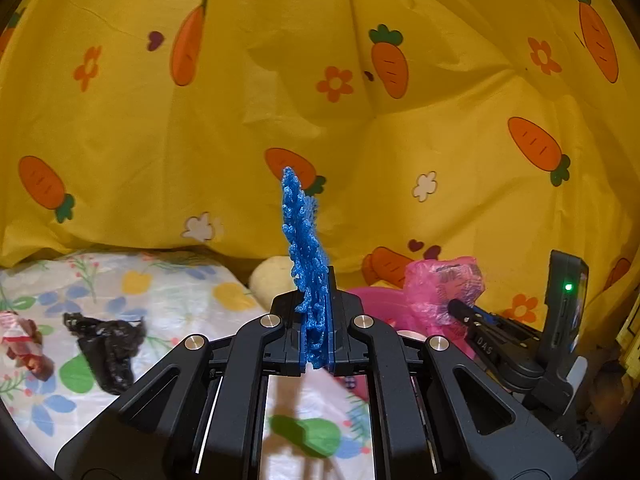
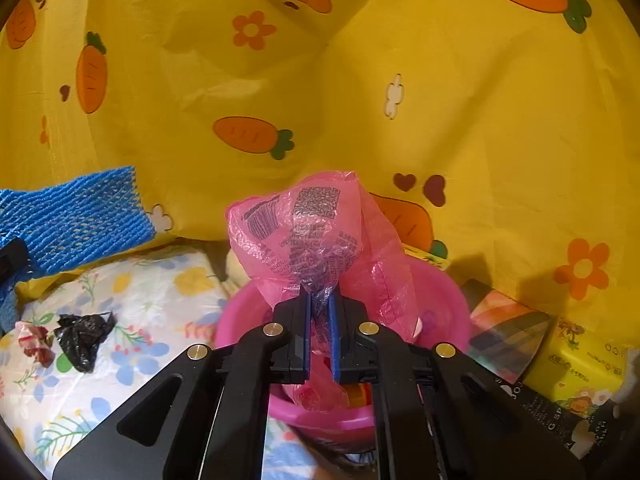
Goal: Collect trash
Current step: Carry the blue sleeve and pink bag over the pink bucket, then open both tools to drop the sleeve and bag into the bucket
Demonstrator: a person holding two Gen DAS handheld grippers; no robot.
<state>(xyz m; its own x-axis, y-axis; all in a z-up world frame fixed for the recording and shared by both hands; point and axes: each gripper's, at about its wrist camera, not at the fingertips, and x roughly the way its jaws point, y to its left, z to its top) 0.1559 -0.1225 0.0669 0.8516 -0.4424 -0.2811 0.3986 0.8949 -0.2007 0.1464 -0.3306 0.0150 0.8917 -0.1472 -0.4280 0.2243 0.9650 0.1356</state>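
Observation:
My left gripper (image 1: pixel 317 300) is shut on a blue foam net sleeve (image 1: pixel 302 236) that stands up edge-on from its pads; the same blue net (image 2: pixel 76 216) shows flat at the left of the right wrist view. My right gripper (image 2: pixel 319 304) is shut on a crumpled pink printed plastic bag (image 2: pixel 308 232), held above a pink basin (image 2: pixel 448 312). From the left wrist view the pink bag (image 1: pixel 440 284) and the right gripper (image 1: pixel 464 308) lie at the right, over the pink basin (image 1: pixel 372 296). A black crumpled bag (image 1: pixel 108 344) and a red-and-white wrapper (image 1: pixel 24 344) lie on the floral cloth.
A yellow carrot-print sheet (image 1: pixel 320 80) fills the background. The floral tablecloth (image 2: pixel 152 300) covers the surface at left. Right of the basin stand a striped box (image 2: pixel 504 336) and a yellow tissue pack (image 2: pixel 580 364). A pale round object (image 1: pixel 272 276) sits behind the basin.

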